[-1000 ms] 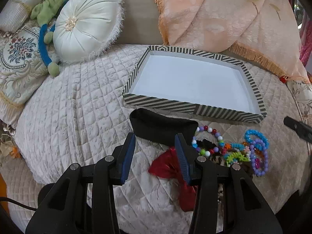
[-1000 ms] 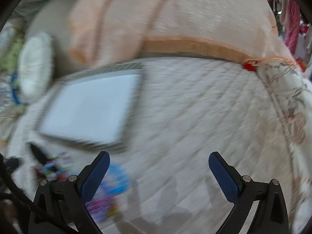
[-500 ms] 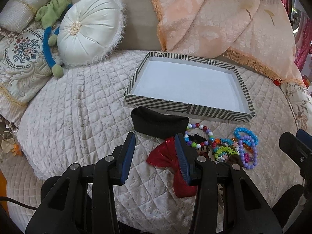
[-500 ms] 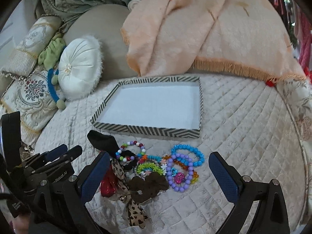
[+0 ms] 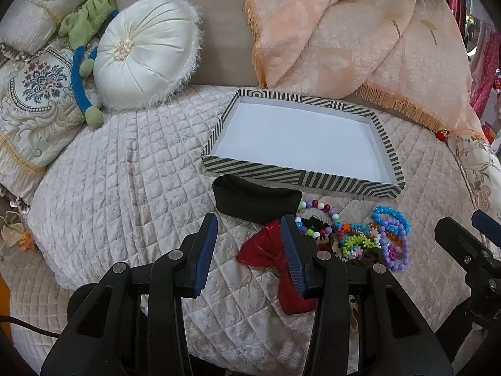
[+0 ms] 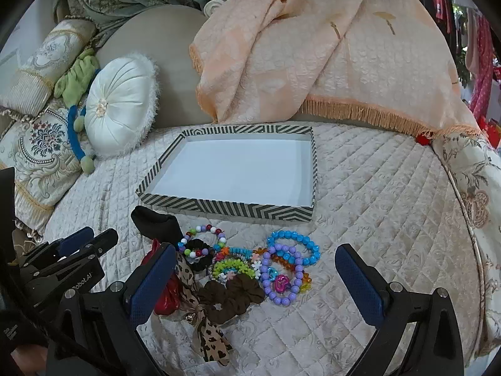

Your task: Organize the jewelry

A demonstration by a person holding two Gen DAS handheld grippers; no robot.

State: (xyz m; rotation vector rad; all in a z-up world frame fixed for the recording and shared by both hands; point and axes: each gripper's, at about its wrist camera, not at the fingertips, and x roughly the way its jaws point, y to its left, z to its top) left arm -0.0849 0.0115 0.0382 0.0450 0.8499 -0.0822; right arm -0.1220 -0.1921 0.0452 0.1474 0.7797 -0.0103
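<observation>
Swinging my right gripper (image 6: 253, 282) back over the bracelet pile (image 6: 266, 260), jaws wide and empty; left gripper (image 5: 247, 250) half-open, empty; striped tray (image 6: 225, 206) unfilled.

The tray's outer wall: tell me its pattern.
The tray wall has dark and cream chevron stripes; its inside is plain white. The right wrist view shows it best.
</observation>
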